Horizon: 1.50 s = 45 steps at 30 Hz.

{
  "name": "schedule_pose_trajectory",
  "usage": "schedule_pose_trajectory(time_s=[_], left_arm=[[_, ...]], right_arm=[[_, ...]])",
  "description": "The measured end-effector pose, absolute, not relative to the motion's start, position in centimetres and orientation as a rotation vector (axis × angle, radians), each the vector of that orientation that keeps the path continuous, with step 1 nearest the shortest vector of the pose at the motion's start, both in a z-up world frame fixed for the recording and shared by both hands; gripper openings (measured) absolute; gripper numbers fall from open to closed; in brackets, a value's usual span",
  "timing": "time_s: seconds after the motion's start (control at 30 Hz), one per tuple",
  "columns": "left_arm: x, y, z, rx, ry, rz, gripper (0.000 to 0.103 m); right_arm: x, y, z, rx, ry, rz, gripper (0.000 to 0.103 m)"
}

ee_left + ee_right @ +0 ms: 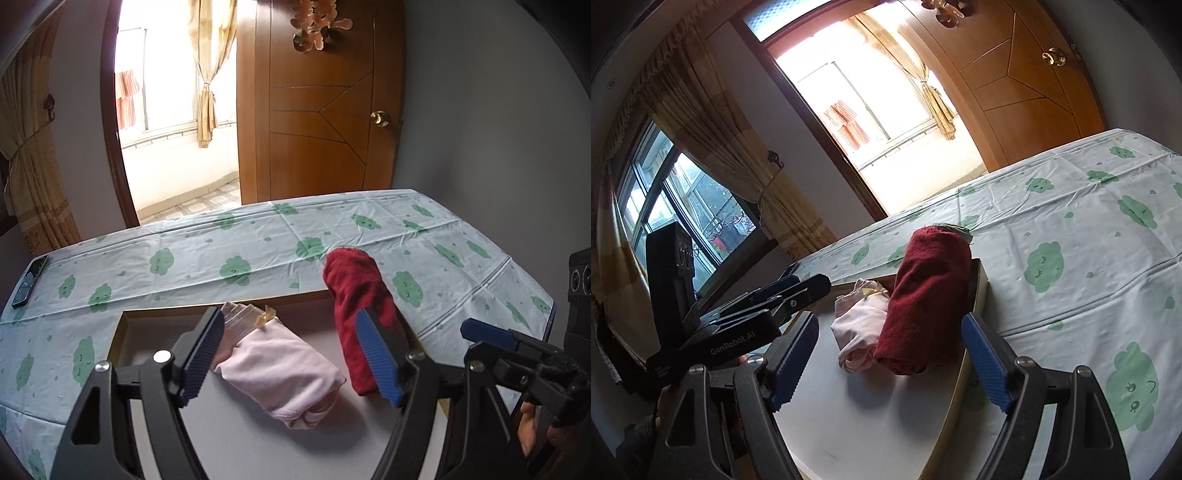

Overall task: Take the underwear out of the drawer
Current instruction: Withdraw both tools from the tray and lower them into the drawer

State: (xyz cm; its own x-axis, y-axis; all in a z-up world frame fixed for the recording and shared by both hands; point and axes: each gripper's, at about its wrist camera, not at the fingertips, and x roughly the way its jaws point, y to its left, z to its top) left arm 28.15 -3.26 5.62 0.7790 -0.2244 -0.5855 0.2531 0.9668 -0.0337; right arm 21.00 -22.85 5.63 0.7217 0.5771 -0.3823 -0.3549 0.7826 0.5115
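A shallow open drawer [125, 328] with a pale floor lies on the table. Inside it lie a rolled pink underwear [280, 373] and a rolled dark red underwear [354, 295], whose far end leans over the drawer's right rim. My left gripper [291, 354] is open just above the pink roll, one finger on each side. My right gripper [892, 358] is open, with the near end of the red roll [927, 306] between its fingers; the pink roll [857, 325] lies just left of it. Neither grips anything.
The table wears a pale cloth with green cloud prints [258, 243]. A black phone [29, 280] lies at its far left edge. A wooden door [317, 110] and a curtained doorway stand behind. The drawer rim [979, 295] runs along the red roll's right side.
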Motion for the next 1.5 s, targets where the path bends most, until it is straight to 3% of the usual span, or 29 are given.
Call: schedule_pose_trajectory(time_s=[0.97, 1.1, 1.5], left_arm=[[12.4, -3.7, -0.1, 0.058, 0.608, -0.264, 0.081], [10.0, -3.5, -0.3, 0.079, 0.580, -0.263, 0.089], [5.9, -0.1, -2.3, 0.040, 0.589, -0.187, 0.089]], right_arm=[[7.3, -21.4, 1.3, 0.193, 0.527, 0.619, 0.085], [6.0, -20.7, 0.6, 0.164, 0.529, 0.627, 0.085], [3.2, -20.2, -0.4, 0.098, 0.520, 0.619, 0.085]])
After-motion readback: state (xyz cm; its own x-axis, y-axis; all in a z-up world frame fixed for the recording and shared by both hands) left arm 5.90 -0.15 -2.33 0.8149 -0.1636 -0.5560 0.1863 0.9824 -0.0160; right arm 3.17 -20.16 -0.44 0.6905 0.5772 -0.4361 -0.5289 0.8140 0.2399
